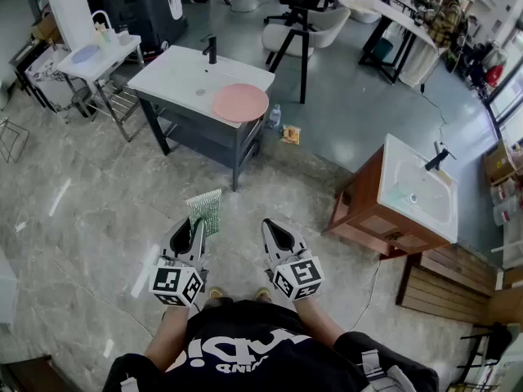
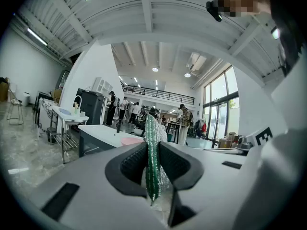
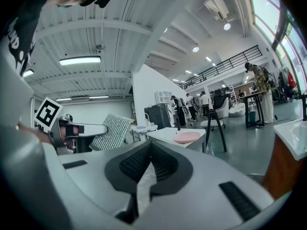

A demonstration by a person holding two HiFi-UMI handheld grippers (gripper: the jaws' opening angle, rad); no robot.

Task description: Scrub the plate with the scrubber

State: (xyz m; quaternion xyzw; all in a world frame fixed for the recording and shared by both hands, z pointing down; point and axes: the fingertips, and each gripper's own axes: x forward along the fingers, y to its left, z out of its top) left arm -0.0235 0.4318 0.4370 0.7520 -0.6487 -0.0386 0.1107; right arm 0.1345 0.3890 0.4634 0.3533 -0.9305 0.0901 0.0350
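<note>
A pink plate [image 1: 240, 102] lies at the right end of a white sink counter [image 1: 176, 76] some way ahead of me; it also shows in the left gripper view [image 2: 129, 141] and the right gripper view [image 3: 186, 137]. My left gripper [image 1: 198, 226] is shut on a green glittery scrubber [image 1: 205, 209], which stands edge-on between its jaws [image 2: 152, 157]. My right gripper [image 1: 271, 229] is shut with nothing between its jaws [image 3: 151, 146]. Both grippers are held level at waist height, far short of the counter. From the right gripper view the scrubber [image 3: 111, 132] shows at the left.
A black faucet [image 1: 212, 49] stands on the counter. A wooden vanity with a white basin [image 1: 413, 190] is to my right, a white wire-shelf table [image 1: 100, 60] to the left. A black chair [image 1: 298, 19] and people stand beyond. Grey marble floor lies between me and the counter.
</note>
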